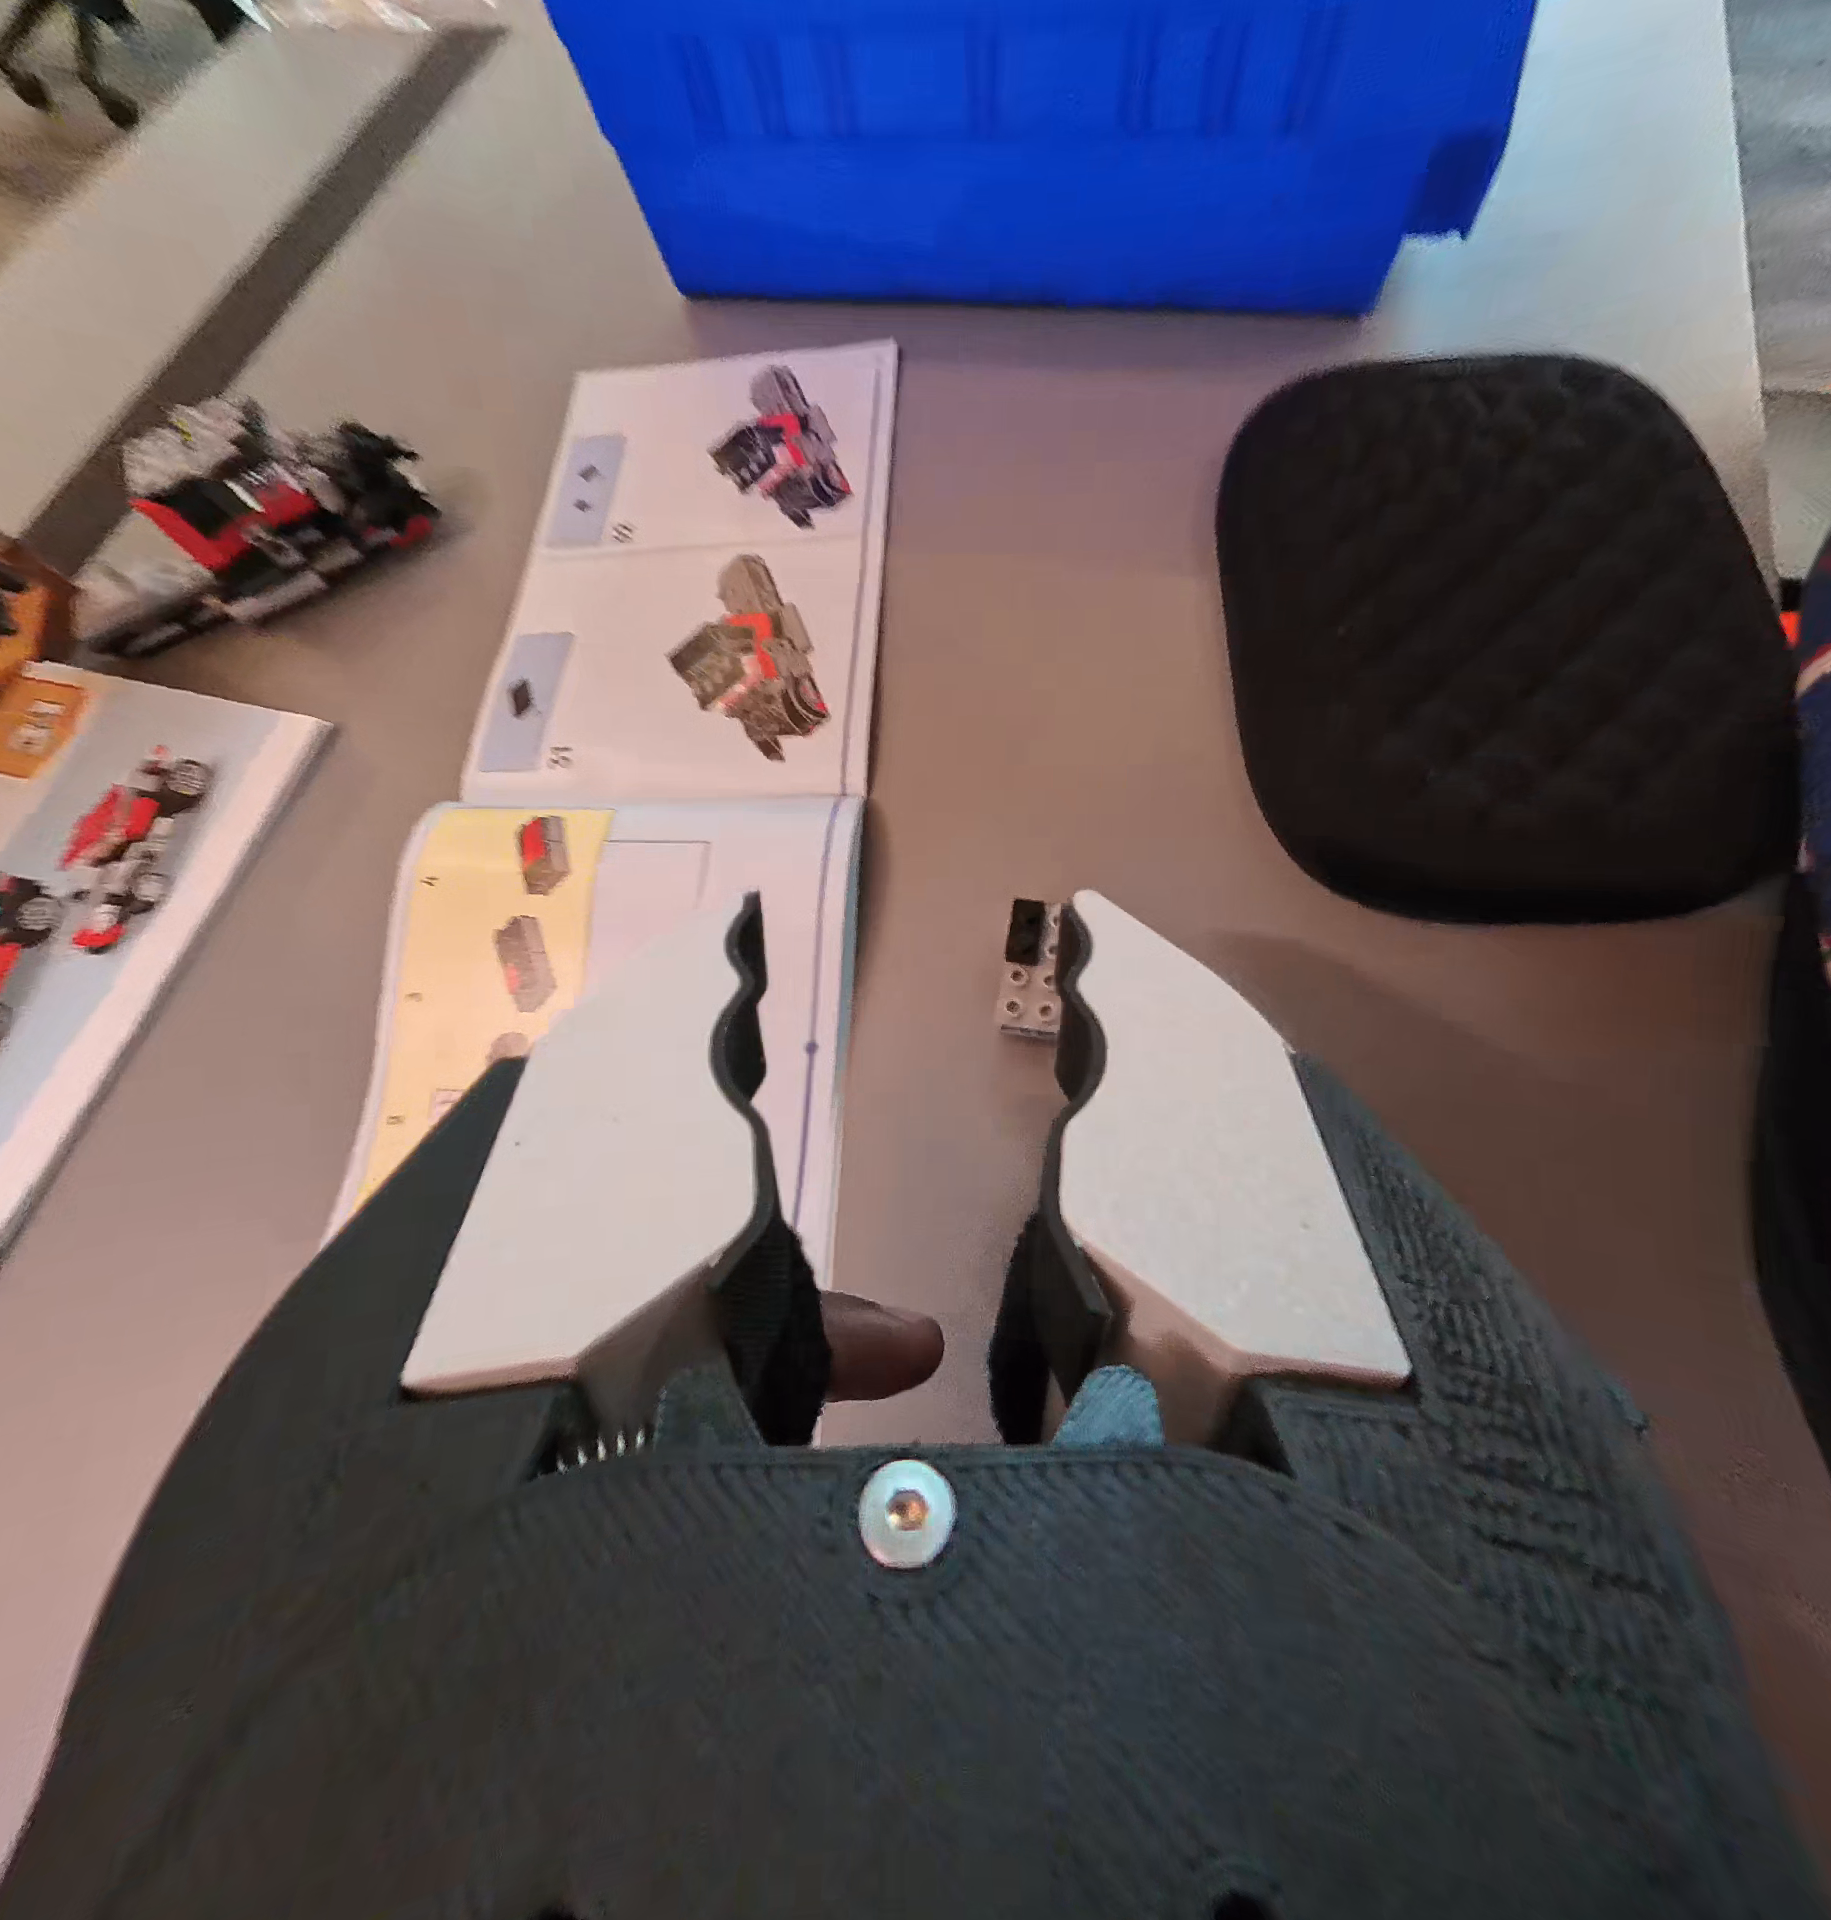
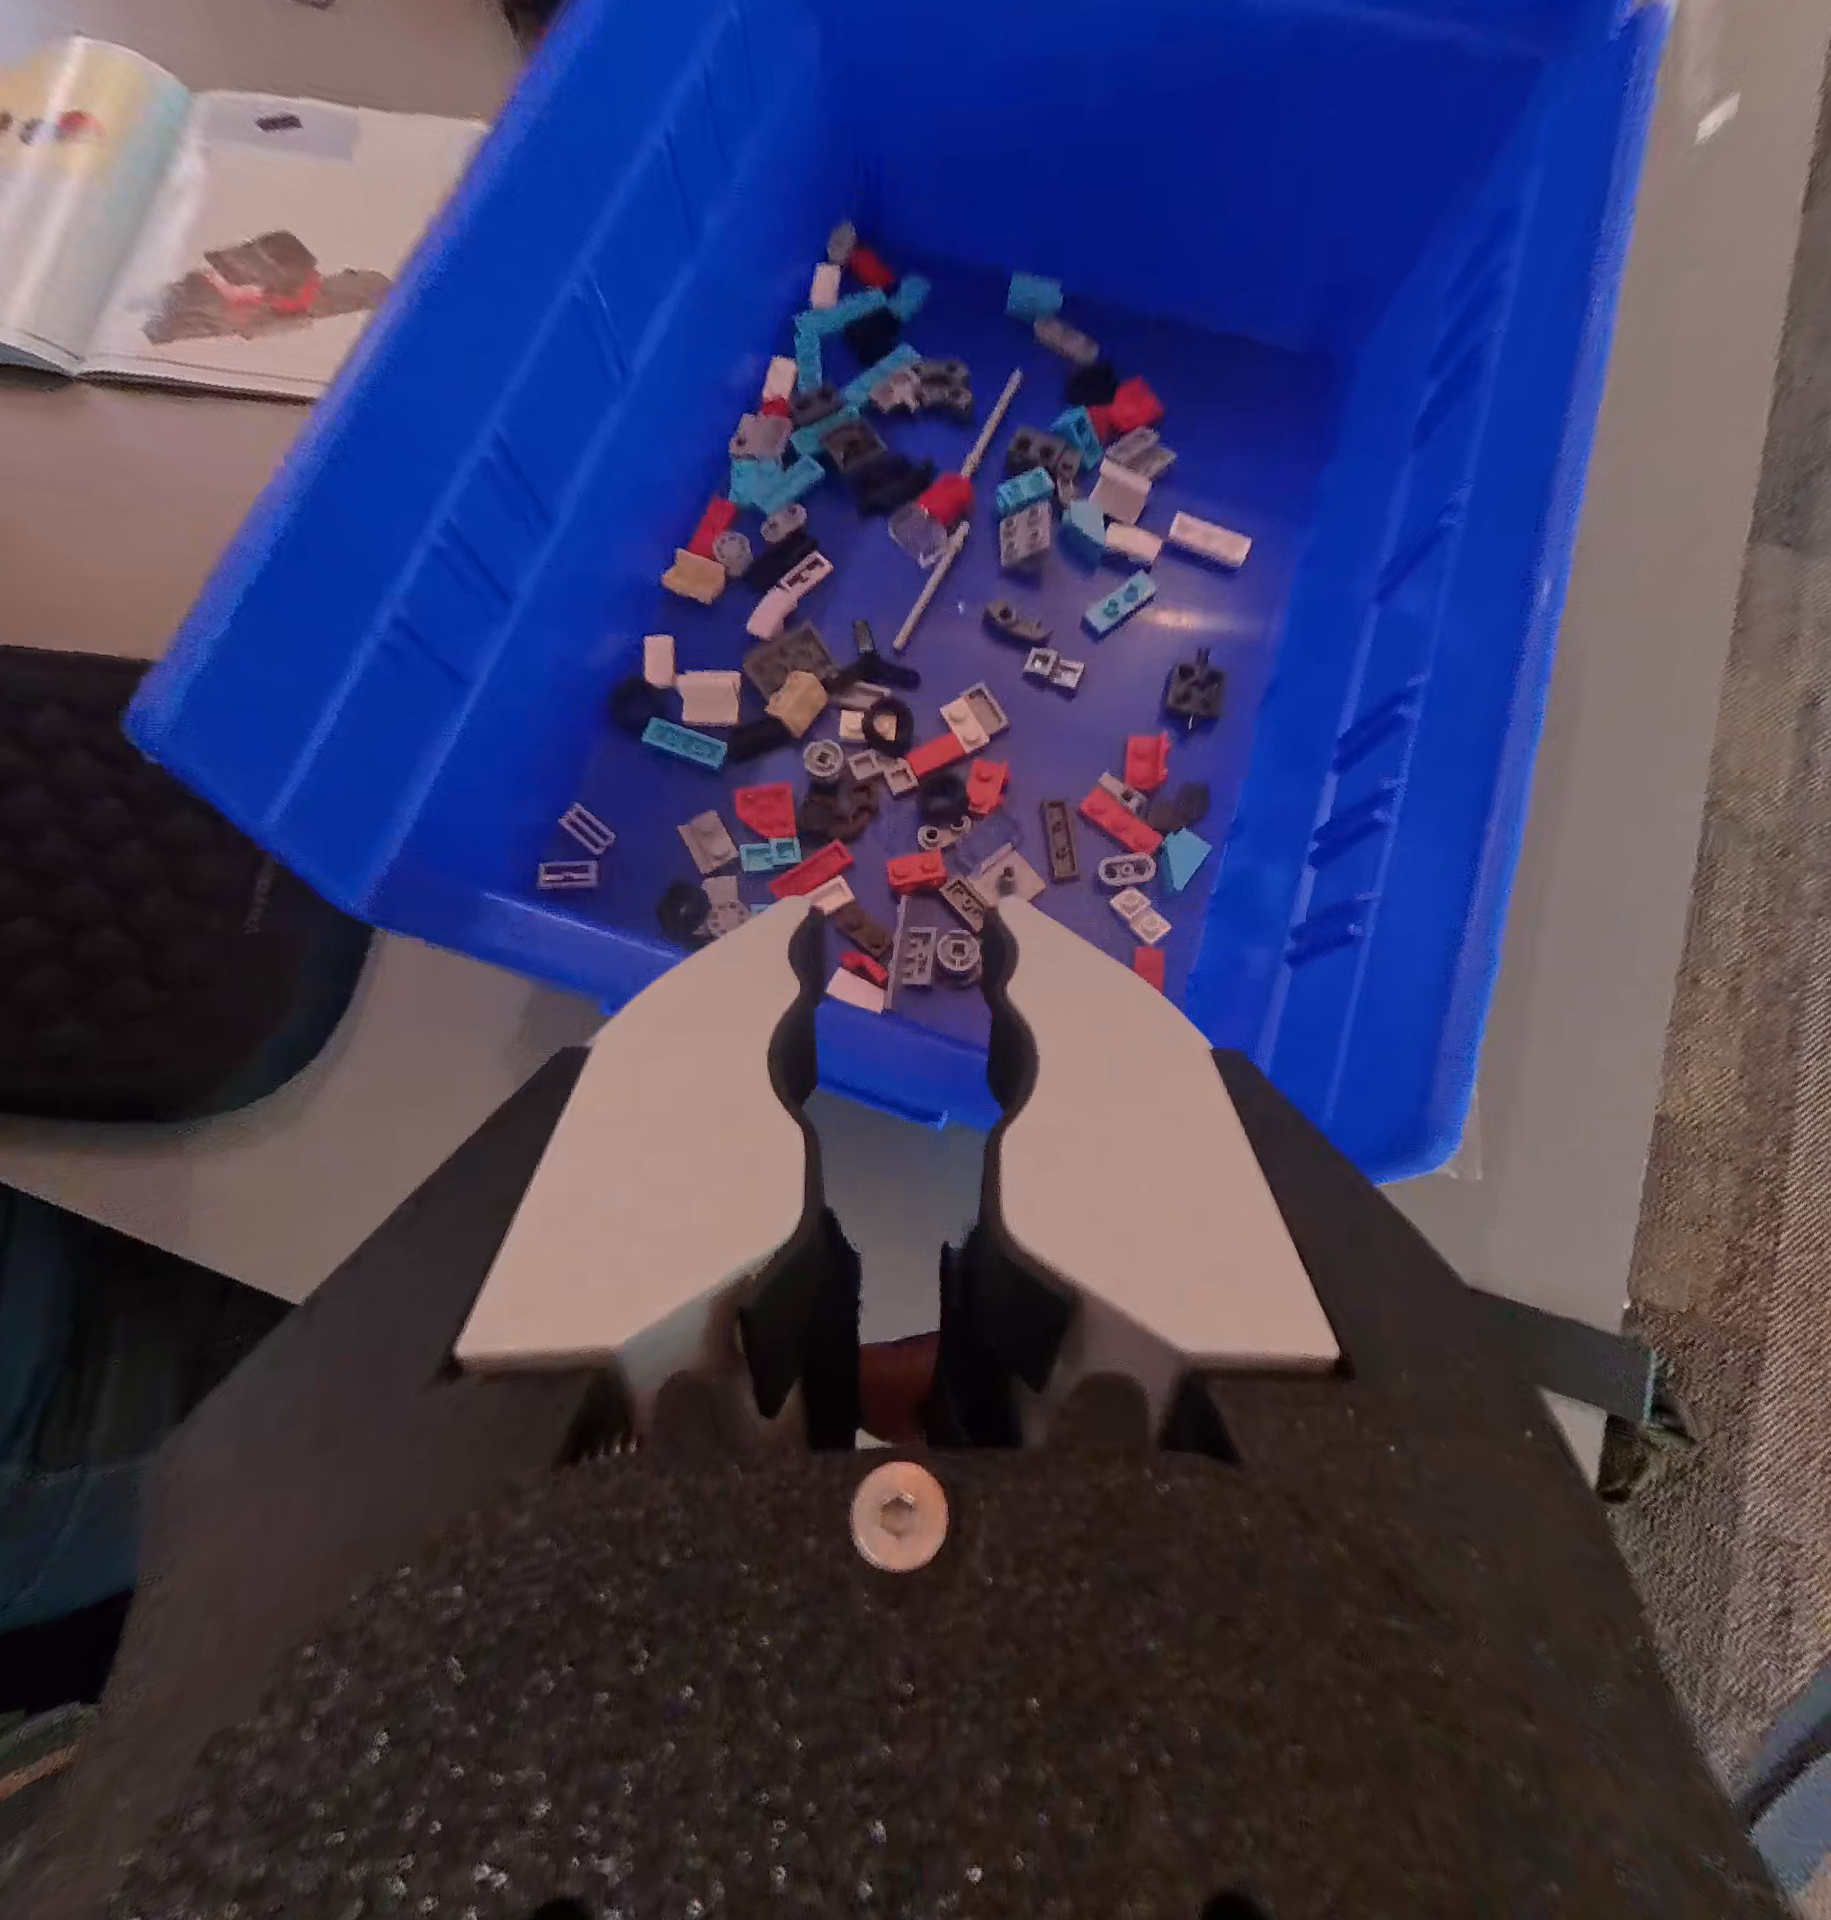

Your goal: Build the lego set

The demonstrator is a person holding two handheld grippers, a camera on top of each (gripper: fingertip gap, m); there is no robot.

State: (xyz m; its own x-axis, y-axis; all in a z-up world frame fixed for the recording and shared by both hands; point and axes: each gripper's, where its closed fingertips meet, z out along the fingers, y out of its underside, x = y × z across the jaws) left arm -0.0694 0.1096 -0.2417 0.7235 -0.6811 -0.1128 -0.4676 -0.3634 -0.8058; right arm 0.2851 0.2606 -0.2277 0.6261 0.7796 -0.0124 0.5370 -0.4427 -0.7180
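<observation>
1. We see the left hand-held gripper (image 1: 916, 914) with jaws spread wide, nothing between them, hovering over the grey bench (image 1: 1046, 644).
2. A small grey-and-black lego piece (image 1: 1025, 971) lies on the bench just beside the inner edge of its right finger; we cannot tell if they touch.
3. An open instruction booklet (image 1: 682, 582) lies partly under its left finger; a second booklet (image 1: 111, 883) sits further left.
4. A partly built red-black lego vehicle (image 1: 267, 520) stands beyond the second booklet, blurred.
5. A black pad (image 1: 1493, 634) lies to the right, and the blue bin (image 1: 1036, 177) beyond it.
6. The right hand-held gripper (image 2: 903, 914) has its jaws apart with a narrower gap, empty, tips over the near rim of the blue bin (image 2: 454, 540).
7. Loose lego pieces (image 2: 921, 623) in red, teal, grey and black are scattered across the bin floor.
</observation>
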